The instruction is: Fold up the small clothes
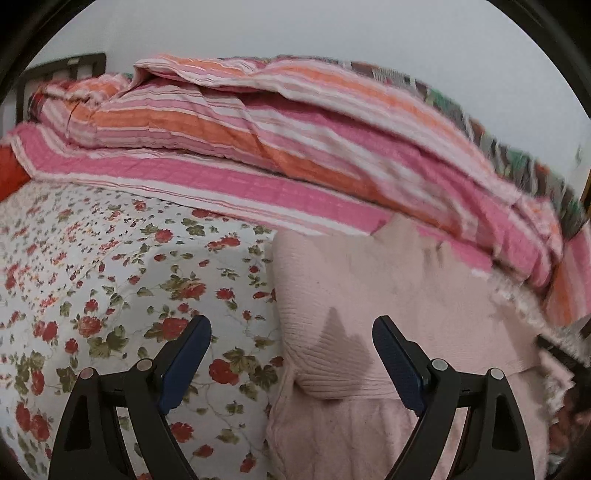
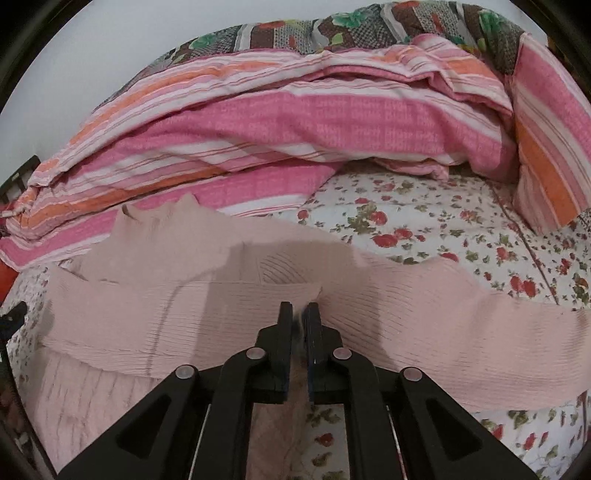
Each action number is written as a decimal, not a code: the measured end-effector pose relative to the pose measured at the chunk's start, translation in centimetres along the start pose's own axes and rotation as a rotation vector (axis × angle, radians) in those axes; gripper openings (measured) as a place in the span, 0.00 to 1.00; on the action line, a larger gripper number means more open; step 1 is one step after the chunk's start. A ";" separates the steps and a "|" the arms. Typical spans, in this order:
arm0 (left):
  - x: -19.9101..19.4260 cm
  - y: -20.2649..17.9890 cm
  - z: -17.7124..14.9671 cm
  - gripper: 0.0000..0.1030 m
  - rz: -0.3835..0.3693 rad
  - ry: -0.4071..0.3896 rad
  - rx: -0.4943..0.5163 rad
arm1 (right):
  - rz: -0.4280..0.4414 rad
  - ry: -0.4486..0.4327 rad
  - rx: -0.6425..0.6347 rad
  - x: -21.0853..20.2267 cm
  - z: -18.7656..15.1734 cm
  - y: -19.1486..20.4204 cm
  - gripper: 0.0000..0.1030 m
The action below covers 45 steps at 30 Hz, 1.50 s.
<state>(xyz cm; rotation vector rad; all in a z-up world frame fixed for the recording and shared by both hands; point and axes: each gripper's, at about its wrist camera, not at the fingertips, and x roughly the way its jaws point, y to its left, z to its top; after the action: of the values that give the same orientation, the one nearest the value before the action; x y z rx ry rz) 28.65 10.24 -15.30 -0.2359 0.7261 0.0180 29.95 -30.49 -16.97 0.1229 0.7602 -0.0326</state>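
A pale pink ribbed knit sweater (image 1: 388, 295) lies on the floral bedsheet (image 1: 92, 288), its left edge folded over. My left gripper (image 1: 291, 332) is open and empty, its fingers straddling that folded left edge just above the cloth. In the right wrist view my right gripper (image 2: 299, 308) is shut on a fold of the sweater (image 2: 184, 306) and holds the cloth lifted, with a long sleeve part (image 2: 480, 339) stretching to the right. The sweater's collar (image 2: 159, 218) points toward the quilt.
A pink and orange striped quilt (image 1: 258, 147) is heaped along the far side of the bed, also in the right wrist view (image 2: 295, 122). A dark bed frame (image 1: 55, 70) stands at the far left. A patterned blanket (image 2: 332, 26) lies behind the quilt.
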 end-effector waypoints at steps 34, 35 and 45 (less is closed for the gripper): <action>3.2 -1.6 -1.2 0.86 0.151 0.122 0.087 | -0.197 -0.064 0.374 -10.8 -10.0 -25.4 0.68; 3.2 -1.5 -1.2 0.86 0.151 0.122 0.086 | -0.194 -0.071 0.386 -11.0 -10.0 -25.6 0.68; 3.2 -1.3 -1.2 0.87 0.135 0.122 0.077 | -0.308 -0.073 0.453 -9.2 -6.8 -28.2 0.06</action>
<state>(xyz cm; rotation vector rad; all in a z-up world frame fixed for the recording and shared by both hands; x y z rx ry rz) 30.38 8.45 -18.03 -0.1146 0.8613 0.1042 16.50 -57.79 -18.29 0.4322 0.6835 -0.5008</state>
